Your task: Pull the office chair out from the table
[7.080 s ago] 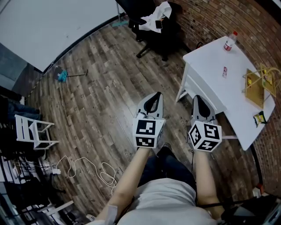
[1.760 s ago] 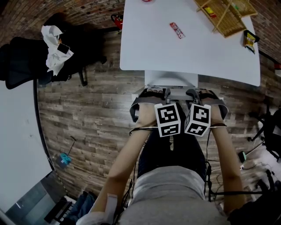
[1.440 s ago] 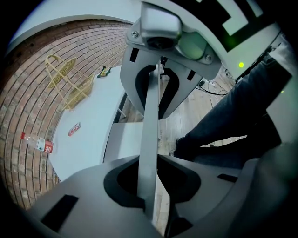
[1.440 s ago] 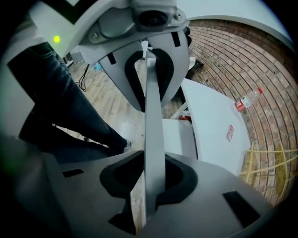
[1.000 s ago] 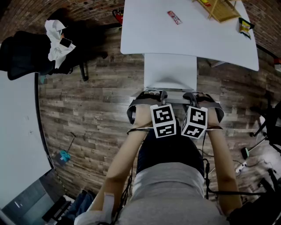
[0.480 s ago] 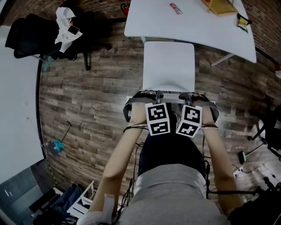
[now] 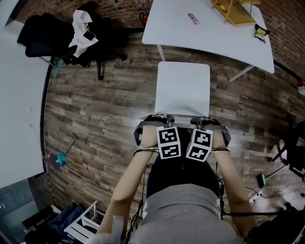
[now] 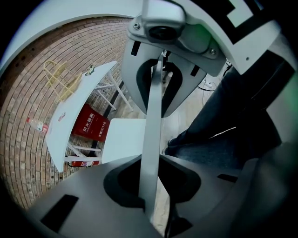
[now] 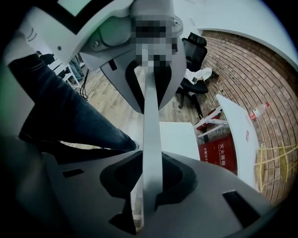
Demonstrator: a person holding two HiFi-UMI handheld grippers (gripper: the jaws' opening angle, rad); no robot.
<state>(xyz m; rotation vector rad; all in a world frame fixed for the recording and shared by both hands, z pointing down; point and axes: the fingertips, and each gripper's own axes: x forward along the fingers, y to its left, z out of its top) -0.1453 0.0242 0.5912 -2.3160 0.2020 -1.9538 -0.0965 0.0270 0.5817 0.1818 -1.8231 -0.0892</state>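
A white chair (image 7: 183, 88) stands on the wood floor, its seat out from under the white table (image 7: 209, 31). My left gripper (image 7: 163, 123) and right gripper (image 7: 200, 124) sit side by side on the chair's back top rail, both shut on it. In the left gripper view the pale rail (image 8: 152, 121) runs straight through the left gripper (image 8: 149, 186), with the seat (image 8: 123, 139) beyond. In the right gripper view the same rail (image 9: 151, 130) is clamped in the right gripper (image 9: 150, 181). The person's legs are right behind the chair back.
A black office chair (image 7: 55, 33) draped with a white cloth stands at the far left. On the table lie a wooden rack (image 7: 232, 9), a red packet (image 7: 193, 19) and a snack bag (image 7: 261, 32). Cables (image 7: 264, 178) trail on the floor at the right.
The white chair has slid out from under the table towards the person; its whole seat now shows. Both grippers moved back with it, still on the rail.
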